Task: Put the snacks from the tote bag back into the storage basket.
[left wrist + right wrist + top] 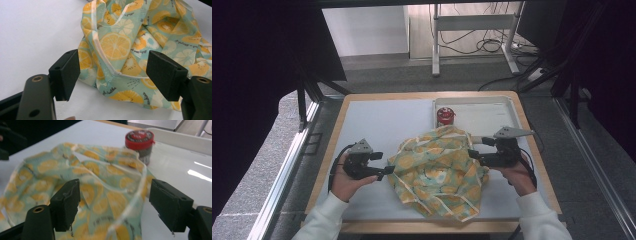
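A white counter [377,125] with a wooden rim stands on grey carpet, a white tray [512,107] set into its far right corner with a red-lidded jar [445,116] at the tray's left end. The crumpled citrus-print cloth [439,172] lies in a heap from the counter's middle toward its near edge, its top fold just short of the jar. The heap sits squarely between the two tongs. The left tongs [384,171] stand wide, empty, their tips at the cloth's left border. The right tongs [473,152] are also wide and empty, at the upper right border. Both look equally near, so each can likely take its own side's hem.
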A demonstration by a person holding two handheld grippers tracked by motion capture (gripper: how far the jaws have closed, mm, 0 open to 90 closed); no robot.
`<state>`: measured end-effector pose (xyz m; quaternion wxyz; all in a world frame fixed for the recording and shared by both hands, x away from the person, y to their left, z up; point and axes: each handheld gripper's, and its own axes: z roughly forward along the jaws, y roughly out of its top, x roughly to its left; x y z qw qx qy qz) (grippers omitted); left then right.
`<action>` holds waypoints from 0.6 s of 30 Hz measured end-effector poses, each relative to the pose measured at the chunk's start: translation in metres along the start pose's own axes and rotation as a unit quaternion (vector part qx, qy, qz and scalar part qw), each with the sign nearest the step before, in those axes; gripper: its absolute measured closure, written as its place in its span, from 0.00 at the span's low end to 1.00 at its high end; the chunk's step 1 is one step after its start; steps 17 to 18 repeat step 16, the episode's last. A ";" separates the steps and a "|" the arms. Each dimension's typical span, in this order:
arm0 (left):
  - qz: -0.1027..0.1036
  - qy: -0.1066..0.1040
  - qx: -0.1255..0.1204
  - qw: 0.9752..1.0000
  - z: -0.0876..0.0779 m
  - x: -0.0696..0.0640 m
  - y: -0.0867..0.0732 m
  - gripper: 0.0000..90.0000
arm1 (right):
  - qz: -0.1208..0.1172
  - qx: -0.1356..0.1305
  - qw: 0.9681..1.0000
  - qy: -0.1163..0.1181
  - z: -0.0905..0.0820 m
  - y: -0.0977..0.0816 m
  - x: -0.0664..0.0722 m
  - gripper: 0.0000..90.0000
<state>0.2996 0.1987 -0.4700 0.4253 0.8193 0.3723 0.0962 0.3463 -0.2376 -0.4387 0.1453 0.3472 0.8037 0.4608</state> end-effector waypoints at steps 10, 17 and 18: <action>0.001 0.000 0.001 1.000 0.001 0.000 0.000 0.31 | 0.005 -0.001 1.000 0.000 -0.005 -0.017 -0.003 0.28; 0.003 -0.002 0.001 1.000 0.003 0.001 0.002 0.30 | -0.001 -0.014 1.000 0.001 -0.011 -0.018 0.001 0.26; 0.003 -0.002 0.001 1.000 0.003 0.001 0.002 0.30 | -0.001 -0.014 1.000 0.001 -0.011 -0.018 0.001 0.26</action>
